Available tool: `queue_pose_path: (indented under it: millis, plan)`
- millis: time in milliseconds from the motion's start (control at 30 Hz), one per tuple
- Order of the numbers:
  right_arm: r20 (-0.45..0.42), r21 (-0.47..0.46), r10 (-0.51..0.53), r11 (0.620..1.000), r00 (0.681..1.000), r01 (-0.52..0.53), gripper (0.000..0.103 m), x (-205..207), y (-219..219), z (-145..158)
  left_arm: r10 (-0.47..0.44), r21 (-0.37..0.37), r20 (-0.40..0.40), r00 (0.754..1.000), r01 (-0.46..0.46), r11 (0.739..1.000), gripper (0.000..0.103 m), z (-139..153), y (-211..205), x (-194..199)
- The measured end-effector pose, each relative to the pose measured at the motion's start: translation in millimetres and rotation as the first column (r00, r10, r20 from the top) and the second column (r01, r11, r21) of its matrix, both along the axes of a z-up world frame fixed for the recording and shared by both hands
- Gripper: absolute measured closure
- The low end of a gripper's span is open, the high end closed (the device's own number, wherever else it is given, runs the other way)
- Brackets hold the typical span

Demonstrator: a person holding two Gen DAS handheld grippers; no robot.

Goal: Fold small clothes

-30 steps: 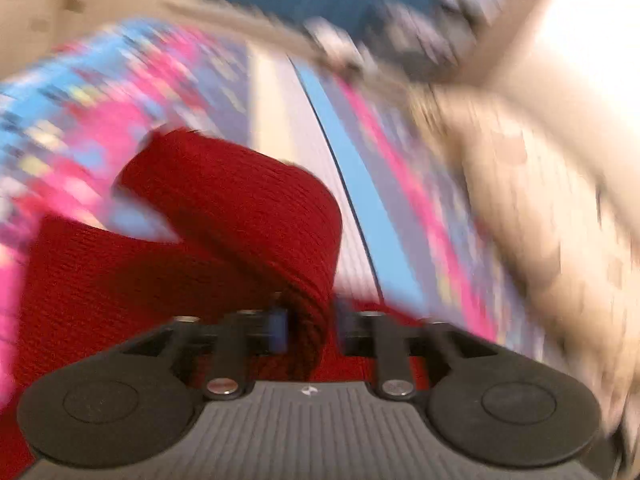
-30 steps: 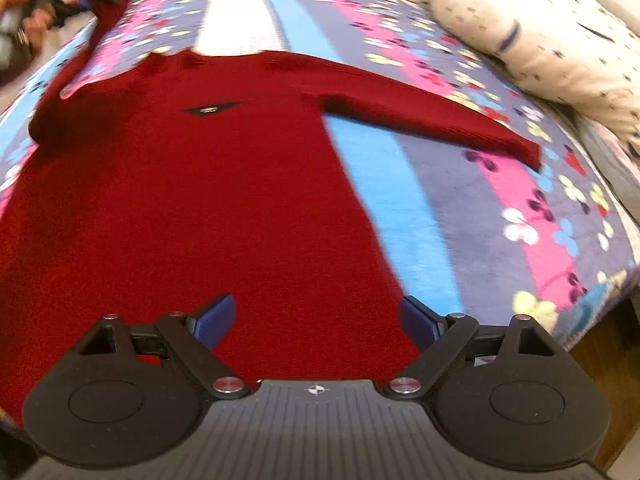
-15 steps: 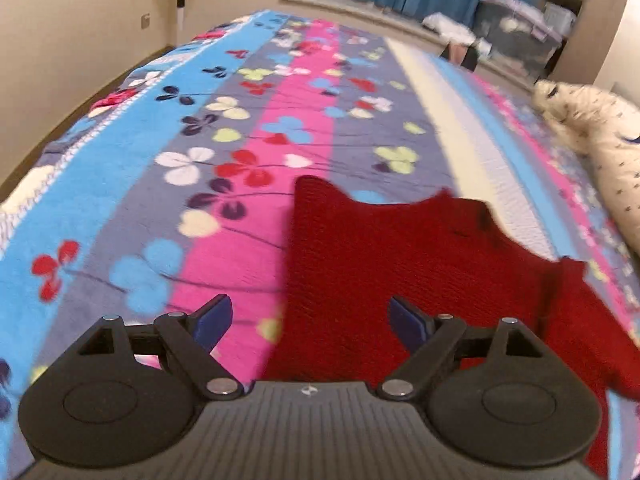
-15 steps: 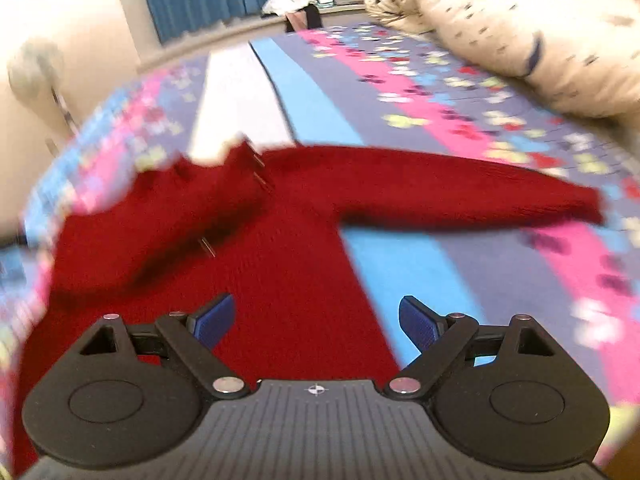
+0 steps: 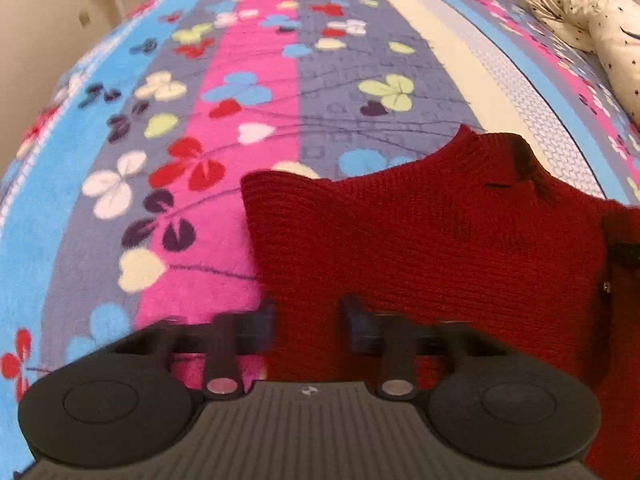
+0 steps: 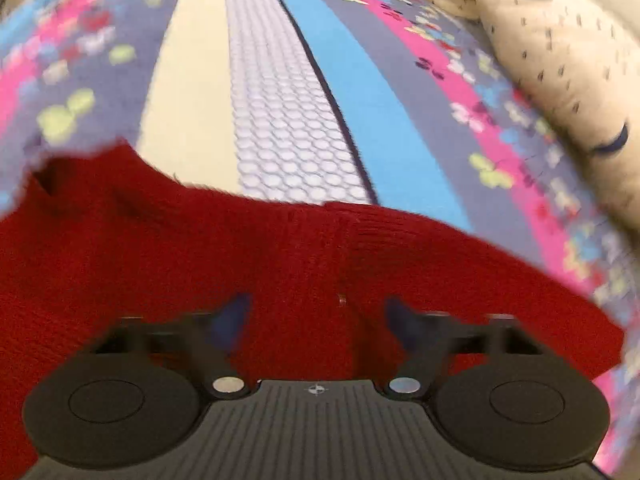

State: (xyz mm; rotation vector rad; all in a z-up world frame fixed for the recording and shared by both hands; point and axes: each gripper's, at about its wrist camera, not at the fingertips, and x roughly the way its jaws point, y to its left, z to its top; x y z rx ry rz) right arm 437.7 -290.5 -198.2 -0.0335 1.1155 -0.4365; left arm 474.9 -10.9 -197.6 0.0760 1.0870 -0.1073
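Both grippers are tipping steeply downward, their fingers pointing away from the person. The left gripper (image 5: 308,320) is holding its two blue-padded fingers (image 5: 262,322) fairly close together, with a narrow gap between them; its jaws have just been closing, and red knit is showing in that gap, though the blur is hiding whether the pads are pressing on it. The right gripper (image 6: 318,318) is keeping its fingers (image 6: 232,316) somewhat wider apart; its jaws have just been closing too, again with red knit showing between them and no clear sign of a pinch. Both sets of fingers are smeared with motion. No hand or sleeve is showing in either view.
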Motion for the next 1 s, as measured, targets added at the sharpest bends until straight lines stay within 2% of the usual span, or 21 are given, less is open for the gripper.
queue_pose_path:
  millis: [33,100,167,233,300,333,367,400,433,467,533,600,700,733,800,833,867,900,933,967,1000]
  plan:
    - [0.039,0.045,0.003,0.999,0.999,-0.004,0.092,-5.1,-3.0,5.4,0.019,-0.037,0.006,1.000,-0.018,0.999,0.079,4.0,7.9,-0.6]
    - [0.176,0.206,-0.043,0.979,0.983,0.006,0.092,-27.7,-18.2,31.5,0.047,-0.118,0.012,0.999,-0.045,0.992,0.082,7.3,28.8,-1.9]
    - [0.330,0.343,-0.046,0.936,0.943,-0.075,0.092,-55.3,-31.8,60.1,0.077,-0.155,0.015,0.997,-0.074,0.985,0.082,6.0,45.3,-5.3]
    - [0.487,0.443,-0.066,0.878,0.871,-0.181,0.092,-90.1,-51.3,78.3,0.095,-0.200,0.017,0.995,-0.090,0.976,0.082,3.5,55.8,-10.7]
    - [0.589,0.503,-0.131,0.832,0.798,-0.235,0.089,-122.1,-76.1,71.3,0.122,-0.209,0.016,0.992,-0.116,0.971,0.080,0.6,59.1,-12.5]
    - [0.584,0.534,-0.162,0.814,0.795,-0.227,0.072,-129.8,-87.9,57.3,0.139,-0.215,0.011,0.990,-0.133,0.967,0.078,0.2,60.4,-12.4]
    - [0.509,0.568,-0.194,0.808,0.838,-0.158,0.047,-131.4,-101.3,34.4,0.159,-0.226,0.000,0.987,-0.155,0.962,0.074,-0.9,62.6,-11.5]
    - [0.405,0.570,-0.214,0.819,0.889,-0.062,0.044,-128.7,-111.7,12.8,0.175,-0.233,-0.008,0.984,-0.172,0.957,0.072,-1.2,64.4,-11.5]
    - [0.291,0.542,-0.245,0.839,0.925,0.052,0.053,-129.2,-123.1,-9.8,0.186,-0.235,-0.009,0.982,-0.183,0.954,0.068,-1.2,66.0,-12.0]
    - [0.255,0.534,-0.251,0.842,0.934,0.081,0.065,-134.3,-131.6,-21.7,0.189,-0.227,-0.005,0.982,-0.185,0.956,0.061,-0.9,66.3,-13.0]
    - [0.312,0.537,-0.236,0.843,0.920,0.034,0.061,-149.6,-138.8,-18.2,0.180,-0.190,0.015,0.984,-0.174,0.966,0.052,1.1,64.5,-15.1]
    - [0.332,0.498,-0.218,0.867,0.918,0.026,0.057,-155.6,-138.2,-5.8,0.175,-0.174,0.028,0.984,-0.167,0.970,0.047,5.2,62.7,-18.4]
    - [0.401,0.381,-0.131,0.924,0.907,-0.035,0.054,-154.0,-125.0,13.7,0.159,-0.179,0.034,0.987,-0.150,0.972,0.019,8.0,58.3,-24.8]
    - [0.420,0.352,-0.103,0.934,0.902,-0.057,0.048,-151.6,-120.3,19.1,0.148,-0.176,0.036,0.988,-0.140,0.974,0.009,7.1,55.6,-26.6]
    - [0.408,0.353,-0.090,0.933,0.909,-0.066,0.036,-138.2,-116.2,18.1,0.108,-0.150,0.032,0.994,-0.102,0.983,0.004,3.0,46.1,-26.3]
    - [0.368,0.356,-0.091,0.933,0.925,-0.050,0.034,-129.2,-114.8,12.2,0.087,-0.136,0.018,0.996,-0.084,0.987,0.004,-1.2,41.5,-24.1]
    - [0.297,0.353,-0.082,0.935,0.952,-0.030,0.038,-116.5,-114.8,1.7,0.068,-0.114,-0.005,0.998,-0.068,0.991,0.017,-6.3,36.0,-20.5]
    - [0.232,0.344,-0.073,0.939,0.970,-0.012,0.048,-107.3,-112.6,-6.7,0.060,-0.098,-0.003,0.998,-0.060,0.993,0.037,-8.2,32.8,-19.3]
    - [0.209,0.311,-0.049,0.950,0.977,-0.019,0.072,-102.0,-107.8,-12.3,0.040,-0.131,0.003,0.999,-0.039,0.991,0.059,-7.5,33.2,-18.5]
    - [0.219,0.211,0.011,0.976,0.976,-0.059,0.090,-99.0,-99.0,-9.0,0.075,-0.160,0.008,0.997,-0.073,0.984,0.066,-3.2,37.2,-18.3]
    - [0.239,0.179,0.048,0.979,0.970,-0.092,0.090,-98.0,-94.6,-2.9,0.115,-0.166,0.028,0.993,-0.109,0.980,0.067,0.2,41.9,-19.3]
